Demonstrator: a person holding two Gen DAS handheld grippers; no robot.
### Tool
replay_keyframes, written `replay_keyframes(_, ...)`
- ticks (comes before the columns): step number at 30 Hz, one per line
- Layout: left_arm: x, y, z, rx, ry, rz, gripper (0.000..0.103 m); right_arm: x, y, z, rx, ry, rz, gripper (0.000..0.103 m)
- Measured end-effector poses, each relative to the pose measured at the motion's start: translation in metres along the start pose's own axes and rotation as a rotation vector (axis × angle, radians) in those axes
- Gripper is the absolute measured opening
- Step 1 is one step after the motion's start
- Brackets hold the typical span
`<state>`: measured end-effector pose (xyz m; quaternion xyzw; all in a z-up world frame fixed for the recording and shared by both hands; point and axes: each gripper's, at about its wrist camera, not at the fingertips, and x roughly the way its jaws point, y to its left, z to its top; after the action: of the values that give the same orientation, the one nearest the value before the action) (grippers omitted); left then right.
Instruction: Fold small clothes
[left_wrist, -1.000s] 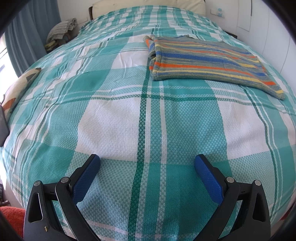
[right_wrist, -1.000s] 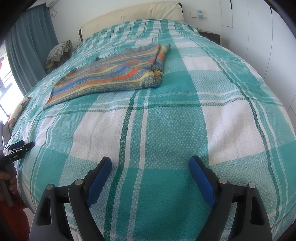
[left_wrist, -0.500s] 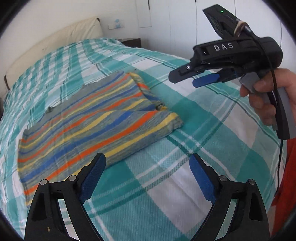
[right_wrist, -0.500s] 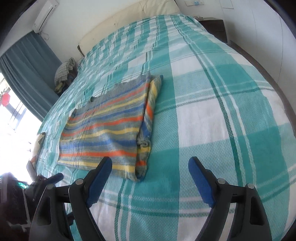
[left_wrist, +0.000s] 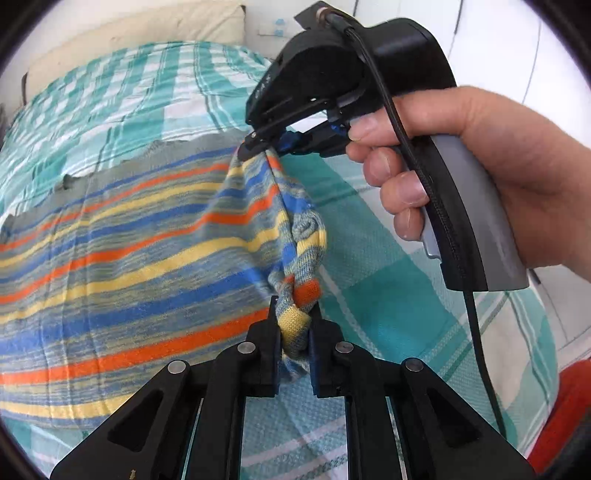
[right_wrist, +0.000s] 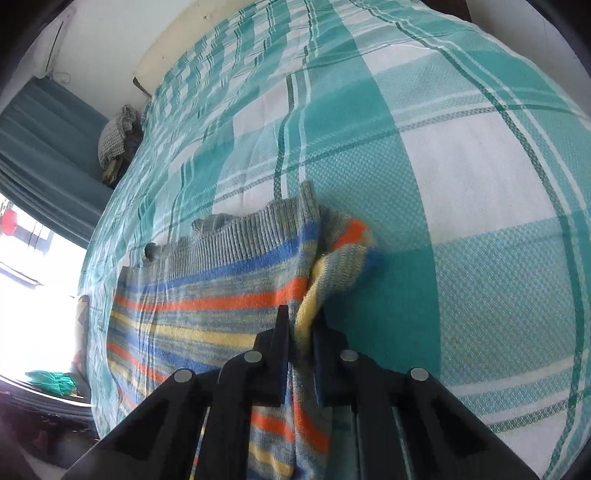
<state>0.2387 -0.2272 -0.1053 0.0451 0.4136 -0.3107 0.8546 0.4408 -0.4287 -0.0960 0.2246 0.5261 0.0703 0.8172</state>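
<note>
A bed covered by a teal-and-white plaid woven bedspread (right_wrist: 461, 155) fills both views, with a cream padded headboard (left_wrist: 140, 29) and white wall beyond the tongs, and teal curtains (right_wrist: 44, 147) by a bright window to the left. One striped knitted garment in blue, orange, yellow and grey (left_wrist: 122, 258) lies on the spread. Two tongs work it: the left gripper (left_wrist: 293, 343) is clamped narrow on a bunched edge, and the right gripper (right_wrist: 301, 332), held by one bare hand (left_wrist: 491, 173), pinches the same edge farther along. One bundle of checked cloth (right_wrist: 116, 136) sits beside the bed.
</note>
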Motion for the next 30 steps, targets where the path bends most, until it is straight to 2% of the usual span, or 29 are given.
replay_keyframes(1, -0.017, 0.016, 0.001, -0.064, -0.027, -0.016, 0.009, -0.005, 0.017, 0.004, -0.03, -0.022, 0.002, 0.011)
replay_keyframes(3, -0.051, 0.053, -0.002, -0.188, -0.077, -0.03, 0.009, -0.017, 0.059, 0.007, -0.101, -0.05, 0.064, 0.011)
replay_keyframes(5, -0.08, 0.091, -0.011, -0.299, -0.115, -0.018, 0.009, -0.02, 0.108, 0.008, -0.183, -0.053, 0.118, 0.011)
replay_keyframes(7, -0.101, 0.129, -0.024, -0.398, -0.132, 0.011, 0.009, -0.008, 0.157, 0.006, -0.245, -0.03, 0.153, 0.011)
replay_keyframes(9, -0.114, 0.163, -0.037, -0.468, -0.143, 0.074, 0.01, 0.013, 0.203, 0.003, -0.305, -0.003, 0.168, 0.011)
replay_keyframes(11, -0.115, 0.197, -0.049, -0.531, -0.111, 0.129, 0.014, 0.04, 0.242, -0.004, -0.339, 0.018, 0.177, 0.012)
replay_keyframes(12, -0.112, 0.212, -0.056, -0.562, -0.075, 0.16, 0.016, 0.054, 0.258, -0.009, -0.347, 0.034, 0.209, 0.019)
replay_keyframes(13, -0.107, 0.227, -0.065, -0.593, -0.03, 0.187, 0.023, 0.067, 0.27, -0.013, -0.352, 0.054, 0.239, 0.028)
replay_keyframes(14, -0.107, 0.238, -0.075, -0.619, 0.0, 0.196, 0.024, 0.077, 0.279, -0.018, -0.354, 0.067, 0.246, 0.052)
replay_keyframes(15, -0.113, 0.248, -0.086, -0.642, 0.001, 0.186, 0.024, 0.081, 0.283, -0.024, -0.343, 0.052, 0.229, 0.058)
replay_keyframes(16, -0.124, 0.251, -0.095, -0.656, -0.019, 0.184, 0.028, 0.08, 0.283, -0.027, -0.324, 0.036, 0.224, 0.058)
replay_keyframes(17, -0.134, 0.252, -0.102, -0.654, -0.041, 0.187, 0.039, 0.076, 0.28, -0.031, -0.304, 0.025, 0.234, 0.058)
replay_keyframes(19, -0.15, 0.247, -0.108, -0.615, -0.079, 0.206, 0.053, 0.06, 0.267, -0.042, -0.3, -0.008, 0.211, 0.058)
replay_keyframes(23, -0.164, 0.235, -0.119, -0.525, -0.084, 0.22, 0.069, 0.021, 0.25, -0.091, -0.464, -0.064, 0.07, 0.058)
replay_keyframes(25, -0.164, 0.235, -0.125, -0.507, -0.07, 0.254, 0.071, 0.018, 0.238, -0.13, -0.533, -0.033, 0.052, 0.058)
replay_keyframes(27, -0.163, 0.237, -0.133, -0.523, -0.051, 0.268, 0.071, 0.038, 0.225, -0.168, -0.552, 0.115, 0.046, 0.059)
replay_keyframes(28, -0.165, 0.239, -0.138, -0.528, -0.046, 0.276, 0.071, 0.044, 0.221, -0.184, -0.577, 0.149, 0.0, 0.059)
replay_keyframes(30, -0.175, 0.239, -0.146, -0.524, -0.061, 0.302, 0.072, 0.024, 0.227, -0.207, -0.655, 0.043, -0.064, 0.058)
